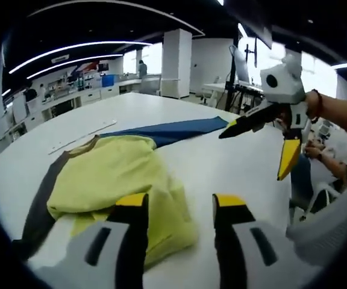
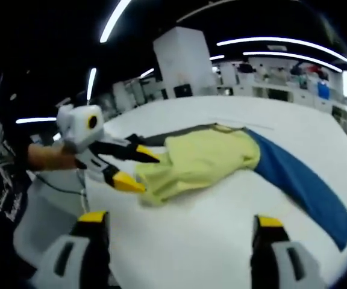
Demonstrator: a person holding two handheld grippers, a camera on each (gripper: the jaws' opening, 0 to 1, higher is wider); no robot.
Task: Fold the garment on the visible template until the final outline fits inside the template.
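So the yellow garment [image 1: 125,177] is lying bunched up on the white table [image 1: 221,162], with one blue sleeve [image 1: 179,129] stretched flat away from it and a dark grey sleeve [image 1: 44,201] running off the other side. Left gripper [image 1: 179,208] is right at the crumpled near edge, jaws spread apart, nothing pinched. Right gripper [image 2: 179,226] hangs above bare table, jaws wide apart too, holding nothing
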